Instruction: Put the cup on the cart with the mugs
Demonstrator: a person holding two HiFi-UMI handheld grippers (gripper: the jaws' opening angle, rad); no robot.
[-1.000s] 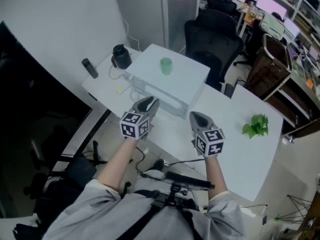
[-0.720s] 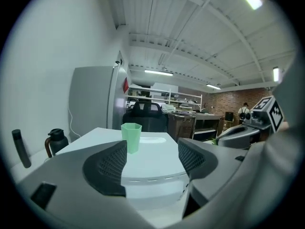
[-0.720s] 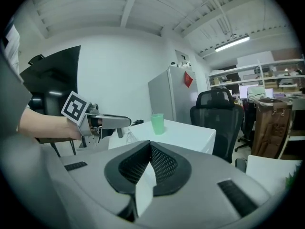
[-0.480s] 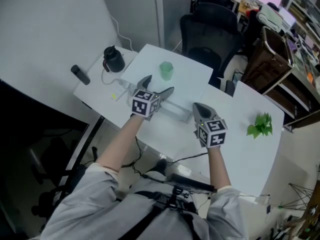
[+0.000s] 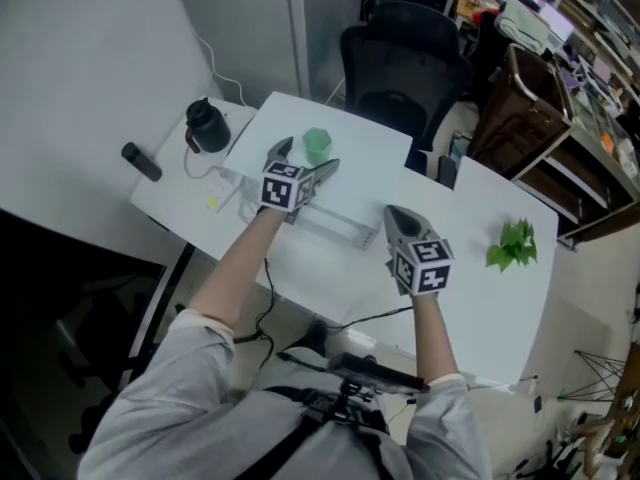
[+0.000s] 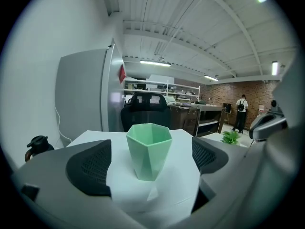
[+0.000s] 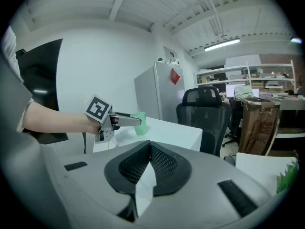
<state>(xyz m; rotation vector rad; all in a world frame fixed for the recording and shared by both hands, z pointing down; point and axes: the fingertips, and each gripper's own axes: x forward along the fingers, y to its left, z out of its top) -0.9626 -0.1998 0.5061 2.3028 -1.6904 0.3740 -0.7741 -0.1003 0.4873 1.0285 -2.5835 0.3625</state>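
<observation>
A pale green faceted cup (image 5: 317,146) stands upright on a white raised box (image 5: 365,158) on the white table. My left gripper (image 5: 305,158) reaches over the box's near edge, and its jaws are opening wide. In the left gripper view the cup (image 6: 148,149) stands just ahead between the two dark pads (image 6: 90,168), and neither pad touches it. My right gripper (image 5: 398,220) hovers over the table's near part, shut with nothing in it. The right gripper view shows the shut right gripper (image 7: 150,168) in front, with the left gripper (image 7: 125,120) and the cup (image 7: 139,124) beyond it.
A black jug (image 5: 205,126) and a dark cylinder (image 5: 141,161) stand at the table's left end. A small green plant (image 5: 513,243) lies at the right. A black office chair (image 5: 400,63) and a brown cabinet (image 5: 530,108) stand behind the table.
My left gripper has moved forward from the table's near edge up to the cup, and its jaws have spread from nearly shut to wide. The right gripper has stayed about where it was.
</observation>
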